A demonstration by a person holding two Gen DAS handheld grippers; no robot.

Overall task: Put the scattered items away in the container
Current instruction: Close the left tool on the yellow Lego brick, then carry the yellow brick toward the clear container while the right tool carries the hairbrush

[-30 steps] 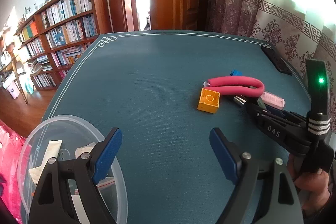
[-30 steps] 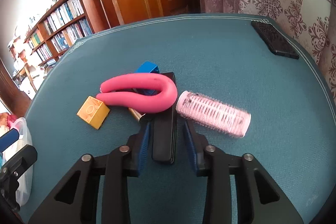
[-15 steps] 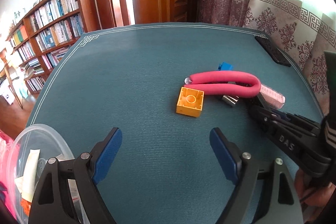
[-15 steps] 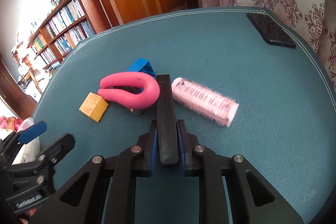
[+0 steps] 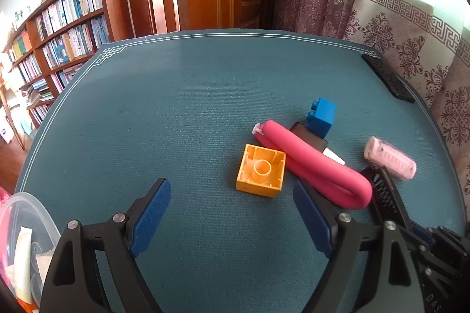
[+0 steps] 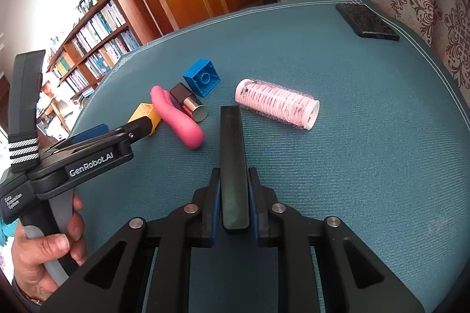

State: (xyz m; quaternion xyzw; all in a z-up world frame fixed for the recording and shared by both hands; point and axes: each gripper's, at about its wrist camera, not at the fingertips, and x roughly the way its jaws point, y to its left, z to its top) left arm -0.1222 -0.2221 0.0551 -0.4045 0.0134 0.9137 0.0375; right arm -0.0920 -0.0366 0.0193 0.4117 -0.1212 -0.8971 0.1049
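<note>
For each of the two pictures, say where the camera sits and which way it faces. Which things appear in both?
Left wrist: on the left gripper, open, facing across the table toward the door; right gripper at the lower right.
Right wrist: on the right gripper, shut on a black comb; the left hand shows.
Shared: yellow block, blue block, pink roller, phone.

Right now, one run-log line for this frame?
left gripper: open, over mat near yellow block | right gripper: shut on black comb | clear container: holds some items | stage: comb grasped, not binned
</note>
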